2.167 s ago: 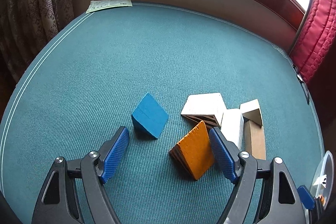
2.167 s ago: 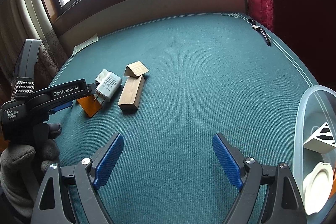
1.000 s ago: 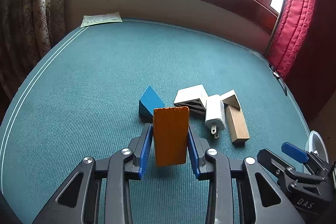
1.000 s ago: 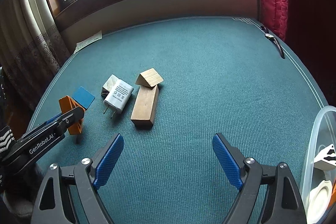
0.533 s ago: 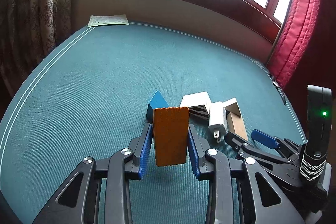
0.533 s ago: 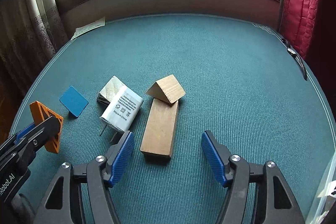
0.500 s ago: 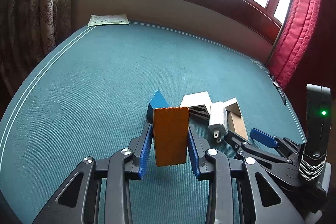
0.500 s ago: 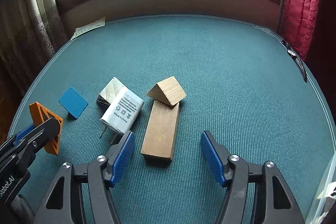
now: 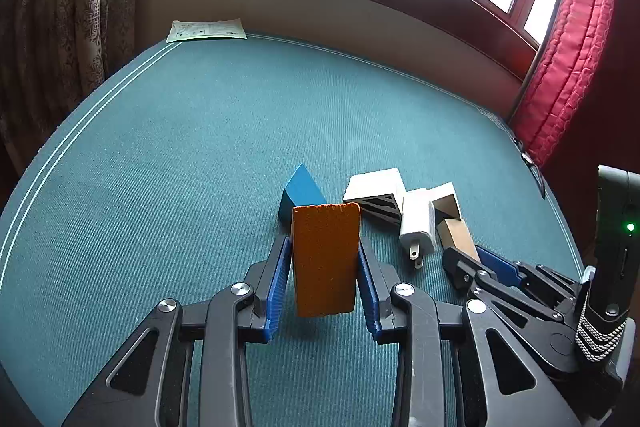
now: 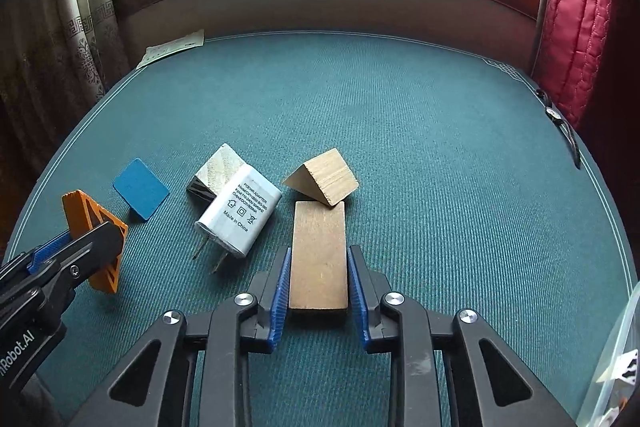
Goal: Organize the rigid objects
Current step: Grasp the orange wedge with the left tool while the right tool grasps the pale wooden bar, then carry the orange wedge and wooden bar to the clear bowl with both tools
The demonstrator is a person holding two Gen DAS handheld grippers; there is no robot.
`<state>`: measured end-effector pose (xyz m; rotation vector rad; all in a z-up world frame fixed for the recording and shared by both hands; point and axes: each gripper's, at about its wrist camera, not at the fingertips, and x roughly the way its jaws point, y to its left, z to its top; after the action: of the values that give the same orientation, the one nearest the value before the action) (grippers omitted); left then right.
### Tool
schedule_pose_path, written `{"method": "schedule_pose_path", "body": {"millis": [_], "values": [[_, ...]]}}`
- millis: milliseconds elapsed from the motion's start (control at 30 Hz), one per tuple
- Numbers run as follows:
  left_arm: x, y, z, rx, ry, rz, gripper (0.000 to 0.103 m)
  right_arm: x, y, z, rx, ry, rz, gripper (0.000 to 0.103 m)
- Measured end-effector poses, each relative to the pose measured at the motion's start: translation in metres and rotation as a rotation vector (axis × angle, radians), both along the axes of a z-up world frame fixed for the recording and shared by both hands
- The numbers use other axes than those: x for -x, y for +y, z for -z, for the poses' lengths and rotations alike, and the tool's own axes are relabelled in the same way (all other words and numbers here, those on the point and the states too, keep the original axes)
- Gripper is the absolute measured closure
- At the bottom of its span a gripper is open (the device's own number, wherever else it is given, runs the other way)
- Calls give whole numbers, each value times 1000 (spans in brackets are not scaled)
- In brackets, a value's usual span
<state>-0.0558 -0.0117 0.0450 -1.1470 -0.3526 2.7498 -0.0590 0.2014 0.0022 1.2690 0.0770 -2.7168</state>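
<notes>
My left gripper [image 9: 324, 259] is shut on an orange wedge block [image 9: 325, 259] and holds it above the teal table; the wedge also shows in the right wrist view [image 10: 94, 227]. My right gripper [image 10: 318, 267] is closed around a long wooden block [image 10: 318, 259] that lies on the table. Beside it lie a wooden triangular block [image 10: 322, 181], a white power adapter [image 10: 238, 215], a white block with black stripes [image 10: 218, 173] and a blue wedge [image 10: 140, 193]. In the left wrist view the blue wedge [image 9: 300, 193] sits just behind the orange one.
A clear plastic container [image 10: 616, 359] stands at the right edge and holds white pieces. A paper sheet [image 9: 206, 29] lies at the table's far left corner. A dark strap [image 10: 562, 129] lies near the red curtain [image 10: 576, 19]. A wall and window sill bound the far side.
My right gripper has moved forward over the long wooden block and its jaws have closed in on the block's sides. My left gripper keeps holding the orange wedge, nearly still.
</notes>
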Motion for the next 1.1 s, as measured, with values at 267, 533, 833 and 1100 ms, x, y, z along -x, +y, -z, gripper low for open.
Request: {"method": "schedule_pose_path", "body": {"millis": [267,533,833,1100], "values": [[0,5,4,7,-5,12,69,-22,17,-4,55,-18,22,74],[-1,11,3,29,3,10,69,-44,33,-6,96,-15,35,74],[-9,19,3,74,-9,17,69,-62,58,-12,166,2,68,74],[-16,27,-1,104,-26,7,69,-73,78,-22,226,33,69,74]]}}
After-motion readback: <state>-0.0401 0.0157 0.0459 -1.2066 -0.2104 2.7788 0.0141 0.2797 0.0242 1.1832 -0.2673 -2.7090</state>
